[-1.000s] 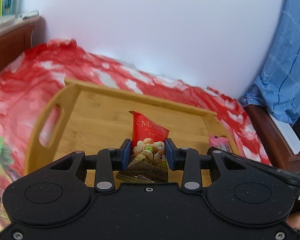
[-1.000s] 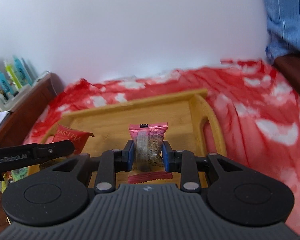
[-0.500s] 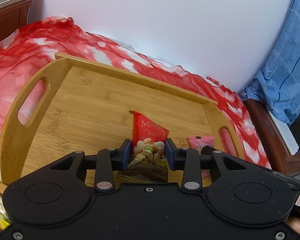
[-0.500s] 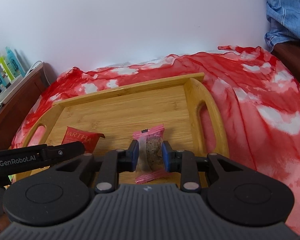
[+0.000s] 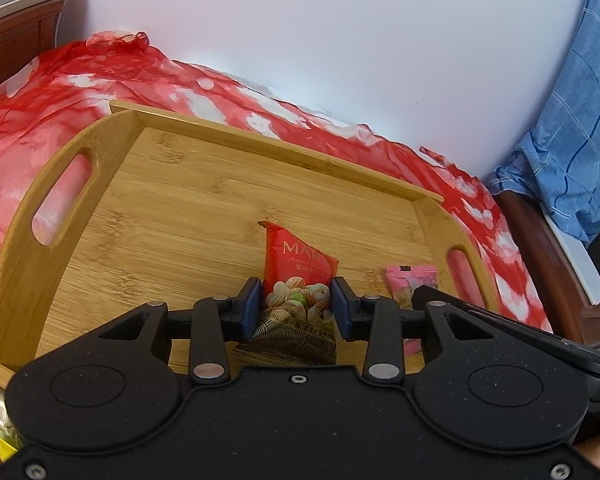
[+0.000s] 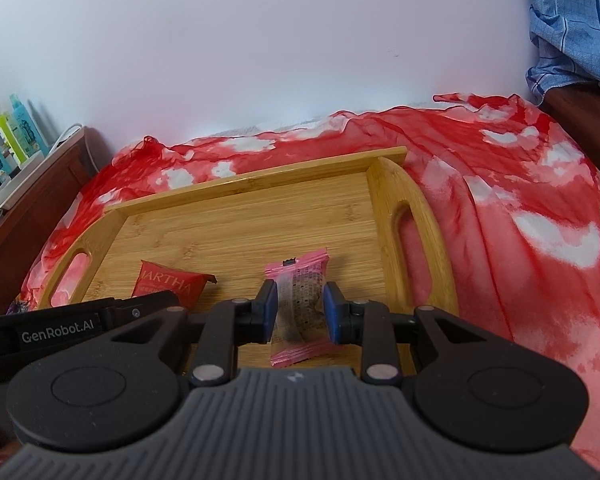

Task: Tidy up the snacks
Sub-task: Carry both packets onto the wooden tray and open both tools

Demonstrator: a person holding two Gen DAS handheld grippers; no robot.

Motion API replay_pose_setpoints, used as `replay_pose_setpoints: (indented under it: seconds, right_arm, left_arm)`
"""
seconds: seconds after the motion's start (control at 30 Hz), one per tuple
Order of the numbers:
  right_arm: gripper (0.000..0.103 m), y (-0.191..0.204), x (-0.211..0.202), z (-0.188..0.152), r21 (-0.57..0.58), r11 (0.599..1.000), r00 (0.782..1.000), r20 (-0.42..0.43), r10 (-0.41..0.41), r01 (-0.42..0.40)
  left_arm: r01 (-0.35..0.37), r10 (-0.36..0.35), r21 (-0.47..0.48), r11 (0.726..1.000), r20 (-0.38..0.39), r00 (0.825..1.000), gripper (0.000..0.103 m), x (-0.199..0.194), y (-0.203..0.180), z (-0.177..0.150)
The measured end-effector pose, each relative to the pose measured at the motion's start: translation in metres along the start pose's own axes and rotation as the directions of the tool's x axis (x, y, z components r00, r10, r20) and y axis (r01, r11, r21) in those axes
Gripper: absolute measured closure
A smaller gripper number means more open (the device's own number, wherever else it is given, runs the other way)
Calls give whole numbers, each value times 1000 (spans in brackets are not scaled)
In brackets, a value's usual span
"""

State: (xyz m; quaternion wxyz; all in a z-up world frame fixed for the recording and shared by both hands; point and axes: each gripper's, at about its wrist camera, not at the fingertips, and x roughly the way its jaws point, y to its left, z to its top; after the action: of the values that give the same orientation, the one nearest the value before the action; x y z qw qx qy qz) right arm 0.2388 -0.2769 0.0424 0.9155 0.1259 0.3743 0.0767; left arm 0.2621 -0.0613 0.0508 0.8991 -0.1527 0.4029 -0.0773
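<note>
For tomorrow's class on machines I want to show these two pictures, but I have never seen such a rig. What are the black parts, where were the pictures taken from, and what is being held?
No robot here: a person carries a two-finger gripper in each hand, each with a camera looking along its fingers. The left gripper holds a red nut packet; the right gripper has a pink snack packet between its fingers. Both are over a wooden tray on a red cloth.

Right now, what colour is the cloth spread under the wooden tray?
Red with white blotches, a tie-dye look; the cloth shows best in the right wrist view.
</note>
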Motion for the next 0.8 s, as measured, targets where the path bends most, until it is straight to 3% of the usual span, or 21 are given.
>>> replay_pose_setpoints:
  seconds: [0.17, 0.3, 0.4, 0.47, 0.5, 0.67, 0.8]
  right_arm:
    - [68, 2, -3, 0, -10, 1000, 1000, 13, -14, 14]
    - [48, 2, -8, 1, -13, 1000, 999, 34, -16, 16]
    - [42, 4, -12, 2, -23, 1000, 998, 57, -14, 15]
    - [39, 5, -15, 3, -30, 999, 997, 70, -14, 16]
    - [37, 5, -17, 4, -31, 999, 997, 76, -12, 15]
    - [32, 6, -24, 3, -28, 1000, 996, 93, 0, 3]
    - [22, 7, -33, -1, -28, 1000, 994, 107, 13, -10]
  left_arm:
    - [-12, 12, 13, 1000, 5, 1000, 64, -2, -2, 0]
    - [-21, 21, 30, 999, 9, 1000, 56, -5, -2, -1]
    - [-29, 28, 41, 999, 24, 999, 45, -11, -1, 0]
    - [-39, 37, 54, 998, 36, 999, 25, -15, -2, 1]
    - [-44, 41, 63, 997, 47, 998, 22, -18, -2, 1]
    - [-68, 60, 104, 992, 82, 995, 17, -31, -2, 2]
    - [-87, 74, 127, 988, 100, 992, 13, -42, 0, 1]
